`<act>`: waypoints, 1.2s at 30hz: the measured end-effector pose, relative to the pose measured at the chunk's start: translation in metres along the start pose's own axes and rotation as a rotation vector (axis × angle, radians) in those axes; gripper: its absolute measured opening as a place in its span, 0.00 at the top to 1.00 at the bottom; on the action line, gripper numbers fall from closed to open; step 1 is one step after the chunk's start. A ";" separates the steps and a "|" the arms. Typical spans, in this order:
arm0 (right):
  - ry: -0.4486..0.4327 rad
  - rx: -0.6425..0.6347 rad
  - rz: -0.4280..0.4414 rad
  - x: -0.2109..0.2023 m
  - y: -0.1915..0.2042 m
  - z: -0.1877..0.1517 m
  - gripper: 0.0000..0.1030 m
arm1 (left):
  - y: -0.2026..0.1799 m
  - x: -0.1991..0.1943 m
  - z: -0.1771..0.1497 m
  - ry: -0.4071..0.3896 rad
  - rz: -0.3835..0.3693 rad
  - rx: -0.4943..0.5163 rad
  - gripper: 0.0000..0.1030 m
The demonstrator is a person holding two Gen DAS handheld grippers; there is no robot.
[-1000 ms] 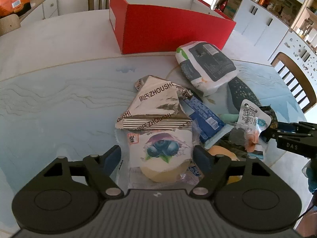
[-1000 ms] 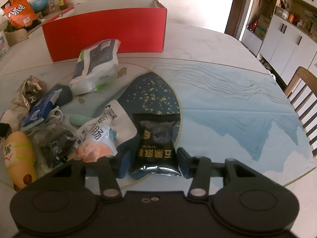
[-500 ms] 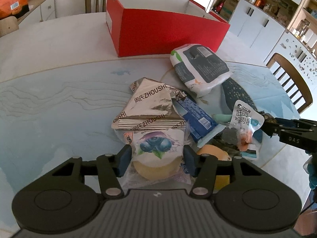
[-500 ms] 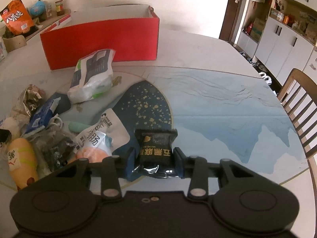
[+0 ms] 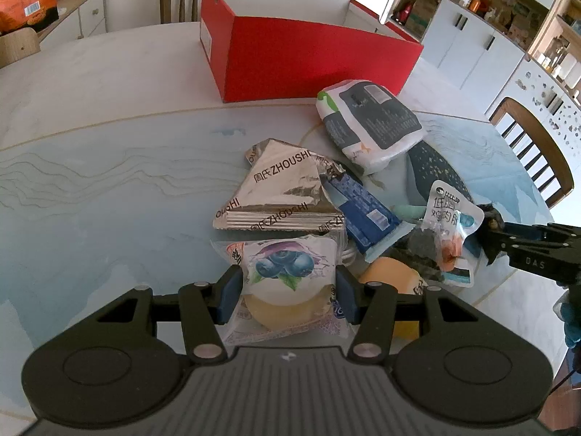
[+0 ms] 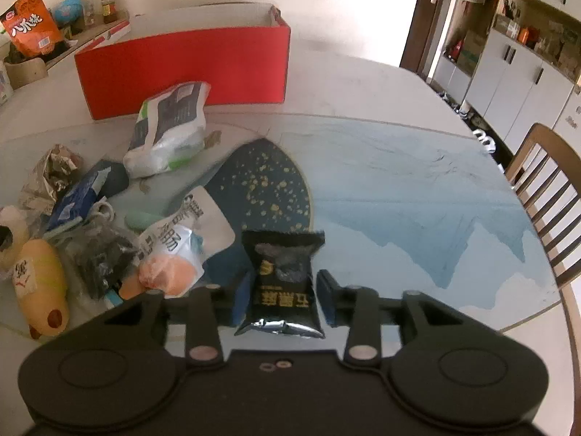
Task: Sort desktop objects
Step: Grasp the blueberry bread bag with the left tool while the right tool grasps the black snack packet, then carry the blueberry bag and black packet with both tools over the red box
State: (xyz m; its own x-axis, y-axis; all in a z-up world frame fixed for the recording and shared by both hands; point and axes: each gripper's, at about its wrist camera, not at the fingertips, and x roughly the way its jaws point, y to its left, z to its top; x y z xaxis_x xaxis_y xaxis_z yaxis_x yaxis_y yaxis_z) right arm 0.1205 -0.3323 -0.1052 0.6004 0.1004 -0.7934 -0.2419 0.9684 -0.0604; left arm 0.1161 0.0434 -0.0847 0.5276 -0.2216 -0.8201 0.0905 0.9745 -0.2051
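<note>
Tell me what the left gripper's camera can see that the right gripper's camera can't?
Only the left wrist view shows the blueberry cake packet between the left gripper pads, and the ZHOUSHI lettering on the silver packet. Only the right wrist view shows the black snack packet in the right gripper. Both show the red box and the white-and-grey bag.

Left gripper (image 5: 287, 292): matte black housing, blue pads, silver screws.
Right gripper (image 6: 284, 292): same build; white lettering, possibly "DAS".

A home dining room: round table (image 6: 417, 167), wooden chairs (image 6: 544, 196) (white cabinets (image 5: 472, 51) behind).
</note>
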 end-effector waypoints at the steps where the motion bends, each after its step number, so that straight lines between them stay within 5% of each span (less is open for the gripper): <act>1: 0.005 0.002 0.001 0.002 0.000 0.000 0.58 | 0.000 0.000 0.000 0.000 0.000 0.000 0.48; 6: 0.008 0.019 -0.011 0.007 -0.003 -0.001 0.50 | 0.001 0.000 -0.001 -0.001 0.002 0.000 0.48; 14: -0.001 0.009 -0.008 0.005 -0.002 0.004 0.67 | 0.002 -0.003 0.000 -0.010 0.001 -0.002 0.48; 36: -0.097 0.091 0.063 -0.048 0.012 0.038 0.69 | -0.004 -0.037 0.022 -0.078 -0.005 0.019 0.48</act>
State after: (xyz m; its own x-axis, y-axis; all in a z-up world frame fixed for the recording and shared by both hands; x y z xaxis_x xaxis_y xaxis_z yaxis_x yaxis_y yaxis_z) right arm 0.1180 -0.3173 -0.0448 0.6577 0.1790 -0.7317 -0.2140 0.9757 0.0463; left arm 0.1148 0.0488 -0.0413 0.5915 -0.2236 -0.7747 0.1086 0.9741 -0.1983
